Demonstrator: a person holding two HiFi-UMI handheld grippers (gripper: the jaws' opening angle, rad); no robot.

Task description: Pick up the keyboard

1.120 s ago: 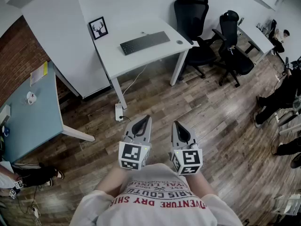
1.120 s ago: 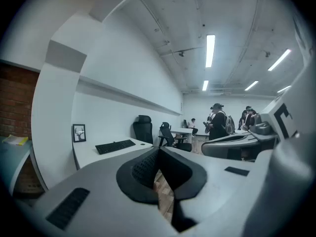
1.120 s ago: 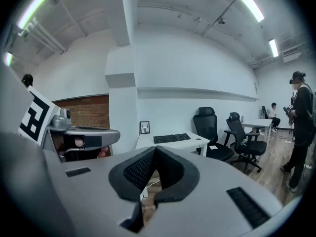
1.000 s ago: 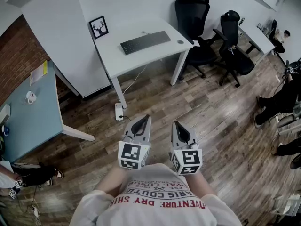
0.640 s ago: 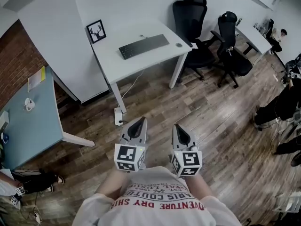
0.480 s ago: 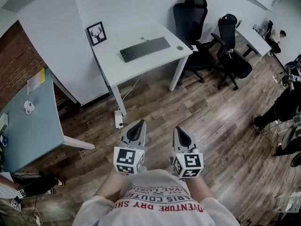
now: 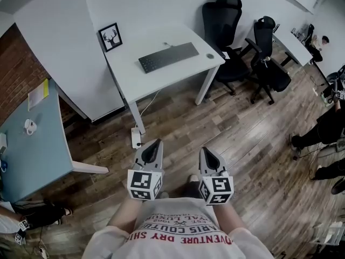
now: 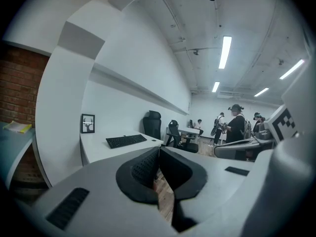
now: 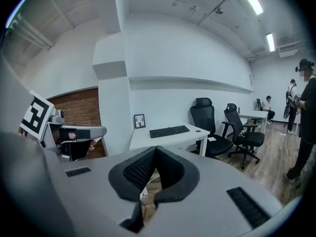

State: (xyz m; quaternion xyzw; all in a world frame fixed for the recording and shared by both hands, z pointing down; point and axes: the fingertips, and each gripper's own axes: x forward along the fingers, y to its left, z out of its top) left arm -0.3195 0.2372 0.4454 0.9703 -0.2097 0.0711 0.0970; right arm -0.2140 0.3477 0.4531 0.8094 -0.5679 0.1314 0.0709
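A black keyboard lies across the middle of a white desk by the wall, far ahead of me. It also shows small in the left gripper view as the keyboard and in the right gripper view as the keyboard. My left gripper and right gripper hang side by side over the wooden floor, close to my chest, well short of the desk. Both are shut with nothing between their jaws.
A framed deer picture leans at the desk's back left. Two black office chairs stand right of the desk. A blue table is on my left, and a power strip lies on the floor. People stand at the right.
The desk and keyboard have shifted slightly rightward and nearer in the head view. Both grippers have sunk a little lower in that view and stay shut.
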